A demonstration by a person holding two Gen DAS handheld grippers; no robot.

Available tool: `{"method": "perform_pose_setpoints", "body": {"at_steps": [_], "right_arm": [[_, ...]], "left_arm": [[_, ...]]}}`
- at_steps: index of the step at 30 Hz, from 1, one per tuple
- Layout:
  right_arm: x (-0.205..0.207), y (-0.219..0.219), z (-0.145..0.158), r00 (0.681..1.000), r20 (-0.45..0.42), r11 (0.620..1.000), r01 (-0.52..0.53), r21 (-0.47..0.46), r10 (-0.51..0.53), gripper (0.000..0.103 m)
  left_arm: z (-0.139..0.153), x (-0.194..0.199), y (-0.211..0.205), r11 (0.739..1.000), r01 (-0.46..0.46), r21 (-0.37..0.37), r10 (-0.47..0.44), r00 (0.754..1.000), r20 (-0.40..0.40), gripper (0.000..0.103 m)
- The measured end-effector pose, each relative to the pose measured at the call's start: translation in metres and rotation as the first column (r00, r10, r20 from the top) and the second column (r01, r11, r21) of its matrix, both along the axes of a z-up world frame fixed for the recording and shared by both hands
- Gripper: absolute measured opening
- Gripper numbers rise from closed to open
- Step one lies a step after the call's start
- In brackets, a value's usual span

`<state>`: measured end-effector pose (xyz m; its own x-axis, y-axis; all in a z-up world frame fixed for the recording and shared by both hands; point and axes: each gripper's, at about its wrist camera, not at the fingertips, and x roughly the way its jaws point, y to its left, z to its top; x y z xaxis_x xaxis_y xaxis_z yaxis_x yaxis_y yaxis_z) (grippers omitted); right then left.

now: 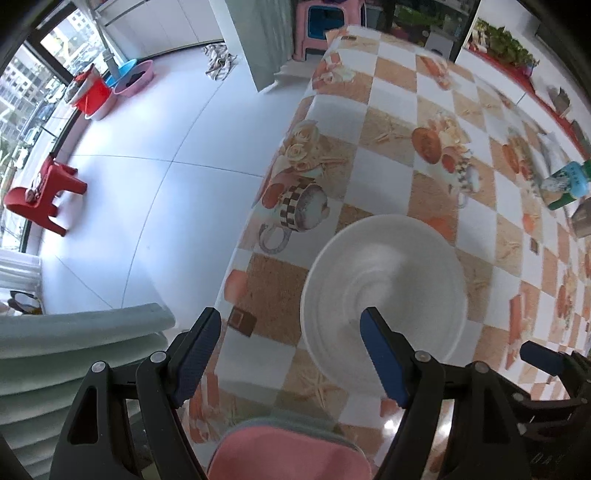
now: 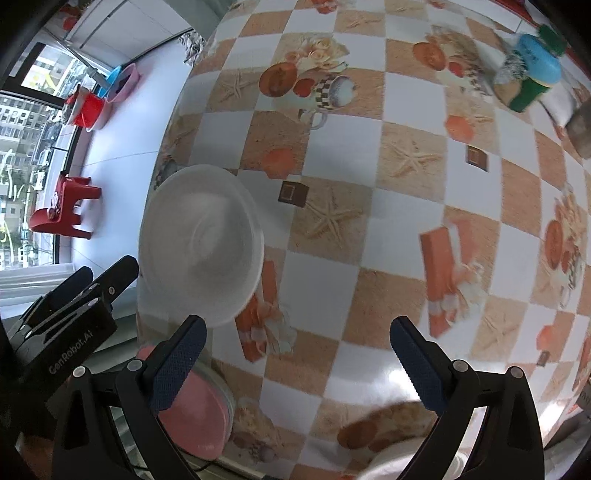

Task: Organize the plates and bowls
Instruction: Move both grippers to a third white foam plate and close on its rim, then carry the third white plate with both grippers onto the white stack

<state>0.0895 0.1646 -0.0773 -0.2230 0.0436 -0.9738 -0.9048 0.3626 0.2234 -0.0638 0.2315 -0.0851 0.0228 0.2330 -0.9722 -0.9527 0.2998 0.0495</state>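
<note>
White bowl point(image 1: 384, 291) upright on checkered tabletop point(image 1: 424, 122) near its edge, pink plate point(image 2: 192, 417) just beside it; left gripper point(image 1: 291, 358) and right gripper point(image 2: 295, 365) fingers open, empty.

Domestic dining or living area, by the look of it. Table point(image 2: 369, 258) covered in checked oilcloth printed with starfish, cups and roses. Pale tiled floor point(image 1: 155, 155). Small red stool point(image 1: 44, 192) by a dark-framed window point(image 1: 22, 85) facing apartment blocks. Plastic basins point(image 1: 125, 79) and red bucket point(image 1: 96, 99) stacked along the wall. Rag point(image 1: 219, 61) dropped on the floor. Pink stool point(image 1: 325, 26) beyond the table. Potted greenery point(image 1: 506, 44), somewhat blurred, at far right.
</note>
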Motion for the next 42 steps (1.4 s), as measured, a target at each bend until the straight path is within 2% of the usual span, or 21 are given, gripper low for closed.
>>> {"method": "perform_pose_setpoints", "body": {"at_steps": [8, 16, 17, 18, 20, 22, 24, 29, 33, 37, 42], "right_arm": [[-0.006, 0.018, -0.030, 1.000, 0.016, 0.999, -0.013, -0.036, 0.014, 0.100], [-0.009, 0.026, -0.044, 0.999, 0.024, 0.999, -0.030, -0.039, 0.031, 0.100], [-0.010, 0.026, -0.045, 0.999, 0.024, 0.999, -0.031, -0.037, 0.032, 0.096], [-0.010, 0.026, -0.045, 0.999, 0.017, 0.999, -0.030, -0.033, 0.031, 0.084], [-0.011, 0.025, -0.046, 1.000, 0.008, 0.999, -0.026, -0.036, 0.027, 0.066], [-0.013, 0.024, -0.048, 1.000, -0.008, 0.999, -0.022, -0.040, 0.021, 0.061], [-0.012, 0.023, -0.050, 0.998, -0.057, 1.000, -0.010, -0.024, 0.009, 0.043], [-0.015, 0.022, -0.047, 0.993, -0.112, 1.000, -0.028, -0.008, 0.026, 0.017], [-0.013, 0.013, -0.046, 0.994, -0.100, 0.998, -0.054, -0.020, 0.051, 0.016], [0.001, -0.006, -0.045, 0.994, -0.083, 0.996, -0.080, -0.038, 0.076, 0.016], [0.032, -0.035, -0.045, 0.997, -0.067, 0.996, -0.050, -0.074, 0.045, 0.016]], "left_arm": [[-0.026, 0.010, 0.020, 1.000, 0.024, -0.014, -0.024, 0.998, -0.052, 0.081], [-0.042, 0.011, 0.028, 0.998, 0.031, -0.057, -0.034, 0.998, -0.061, 0.079], [-0.044, 0.013, 0.028, 0.997, 0.041, -0.062, -0.045, 0.997, -0.065, 0.072], [-0.047, 0.014, 0.029, 0.996, 0.050, -0.069, -0.055, 0.996, -0.069, 0.068], [-0.052, 0.017, 0.028, 0.993, 0.062, -0.101, -0.068, 0.996, -0.058, 0.053], [-0.054, 0.018, 0.027, 0.991, 0.068, -0.118, -0.072, 0.997, -0.035, 0.042], [-0.054, 0.021, 0.025, 0.989, 0.081, -0.123, -0.084, 0.996, -0.024, 0.030], [-0.052, 0.033, 0.015, 0.985, 0.114, -0.127, -0.121, 0.992, -0.042, 0.026], [-0.055, 0.043, -0.001, 0.978, 0.142, -0.155, -0.148, 0.989, -0.031, 0.026], [-0.058, 0.070, -0.032, 0.963, 0.206, -0.173, -0.213, 0.977, -0.024, 0.026], [-0.058, 0.099, -0.064, 0.942, 0.279, -0.184, -0.290, 0.957, -0.032, 0.026]]}}
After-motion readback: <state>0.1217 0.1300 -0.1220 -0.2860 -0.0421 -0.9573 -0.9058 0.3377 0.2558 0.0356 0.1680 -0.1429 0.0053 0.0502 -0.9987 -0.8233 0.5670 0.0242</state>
